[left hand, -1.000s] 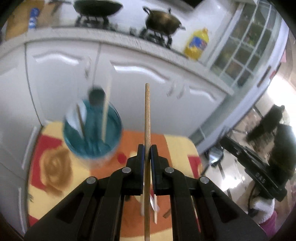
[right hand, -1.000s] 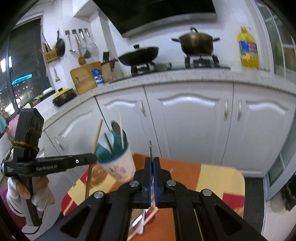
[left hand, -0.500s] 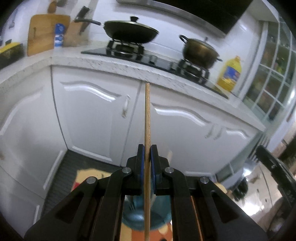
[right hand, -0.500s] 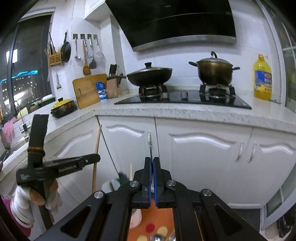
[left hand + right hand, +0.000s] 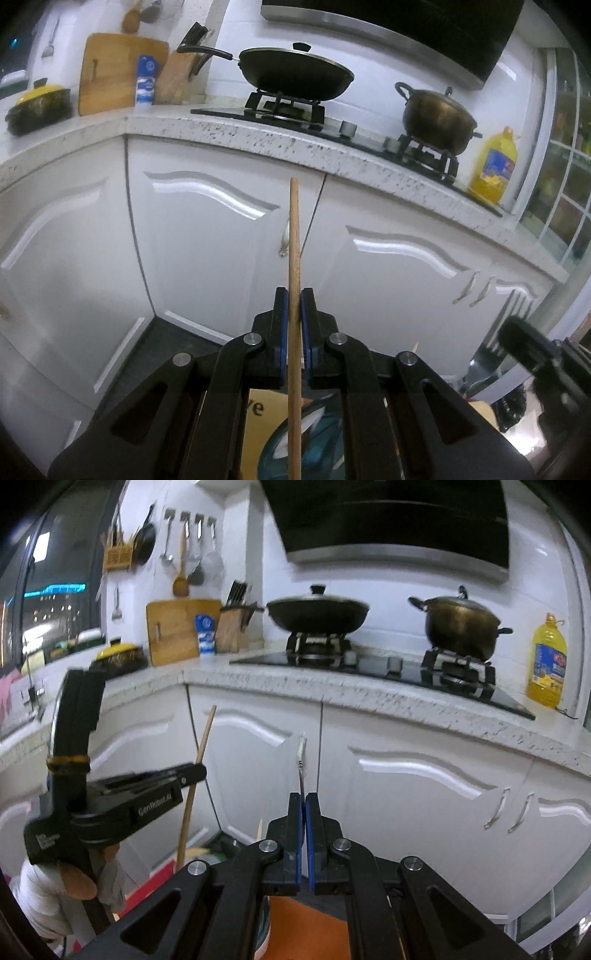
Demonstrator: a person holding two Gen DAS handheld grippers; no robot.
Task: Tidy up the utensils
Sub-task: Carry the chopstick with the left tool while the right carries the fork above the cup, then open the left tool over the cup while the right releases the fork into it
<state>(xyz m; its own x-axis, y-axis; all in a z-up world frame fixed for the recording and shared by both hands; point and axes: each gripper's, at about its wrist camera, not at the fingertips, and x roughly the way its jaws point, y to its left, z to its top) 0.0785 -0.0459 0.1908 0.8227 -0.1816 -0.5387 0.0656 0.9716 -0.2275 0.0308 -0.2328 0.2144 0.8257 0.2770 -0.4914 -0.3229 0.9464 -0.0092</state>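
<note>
While the left gripper points toward the white cabinets, its blue pads are clamped on a wooden stick. The stick runs nearly upright between the pads, its top end rising well above them and its lower length passing down behind the gripper body. Below it, the teal-lined cup shows between the linkage arms, resting on a yellow mat that bears the partly hidden letters "ve".

In the right wrist view, the same stick leans slightly, held at mid-length by the left gripper, whose side reads "GenRobot.AI". A gloved hand grips its handle.

The right gripper has its pads pressed together on a thin metal utensil, whose narrow shaft stands upright above the pads. Its type cannot be told. An orange mat lies below this gripper.

On the counter stand a wok, a pot and a yellow oil bottle; its label writing is too small to read.
</note>
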